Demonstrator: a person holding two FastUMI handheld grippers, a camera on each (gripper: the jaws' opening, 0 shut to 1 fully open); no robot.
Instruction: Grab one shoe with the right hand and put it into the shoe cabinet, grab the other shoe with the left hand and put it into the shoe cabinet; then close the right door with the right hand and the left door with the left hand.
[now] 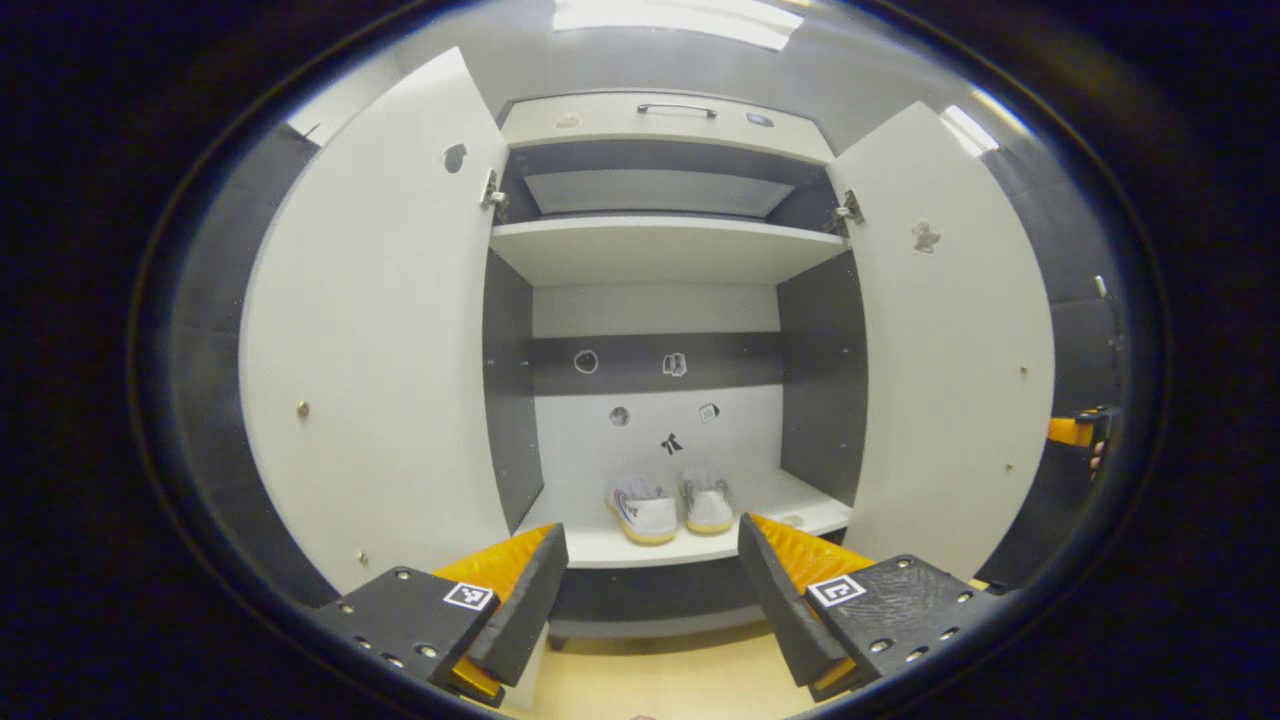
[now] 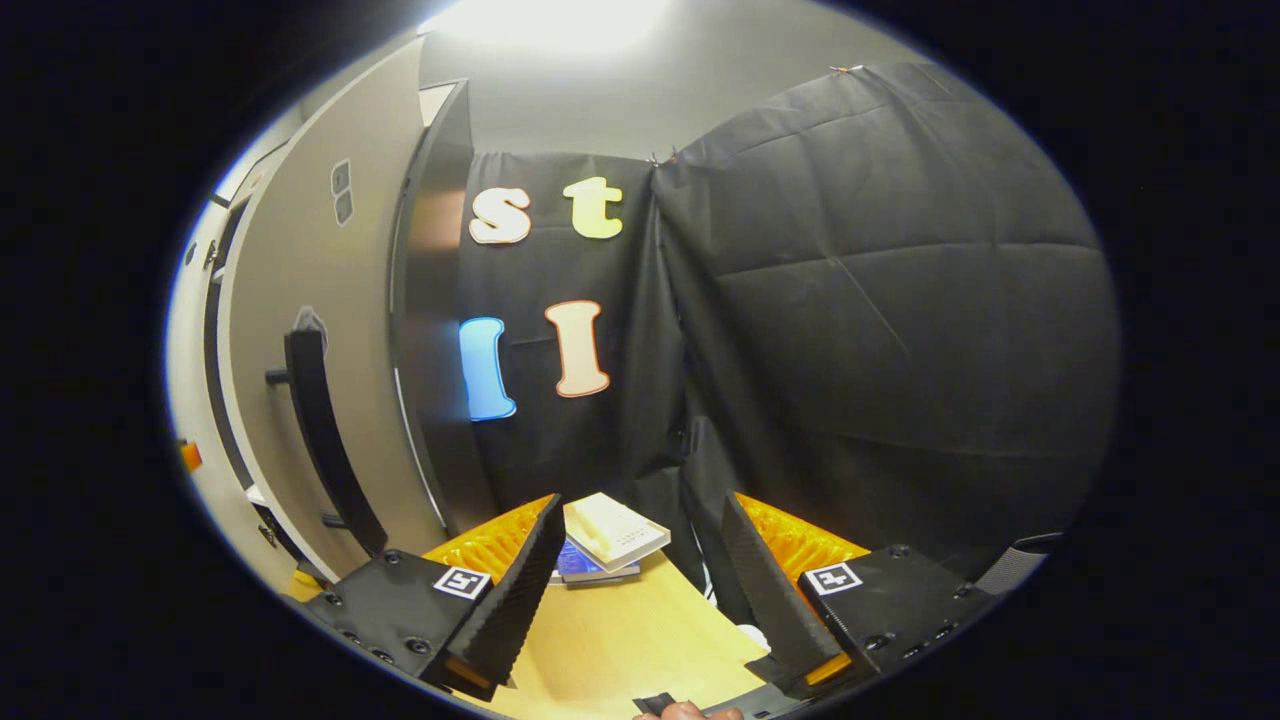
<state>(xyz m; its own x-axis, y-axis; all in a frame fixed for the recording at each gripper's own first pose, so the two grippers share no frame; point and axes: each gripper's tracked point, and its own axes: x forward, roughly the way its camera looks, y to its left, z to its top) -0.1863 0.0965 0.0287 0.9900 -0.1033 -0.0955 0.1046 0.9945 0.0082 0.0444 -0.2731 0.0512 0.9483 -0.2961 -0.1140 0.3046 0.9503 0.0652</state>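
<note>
Square-marker-tagged, screw-studded left gripper point(image 1: 652, 585)

Left gripper point(image 1: 652, 590) and right gripper point(image 2: 636, 590) both hold their fingers spread apart.

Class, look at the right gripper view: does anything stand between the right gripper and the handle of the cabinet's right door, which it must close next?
Nothing visible does. The right gripper hangs open over the wooden floor, and the right door's handle is off to its left with only open air between. The books lie ahead, away from that path.
</note>
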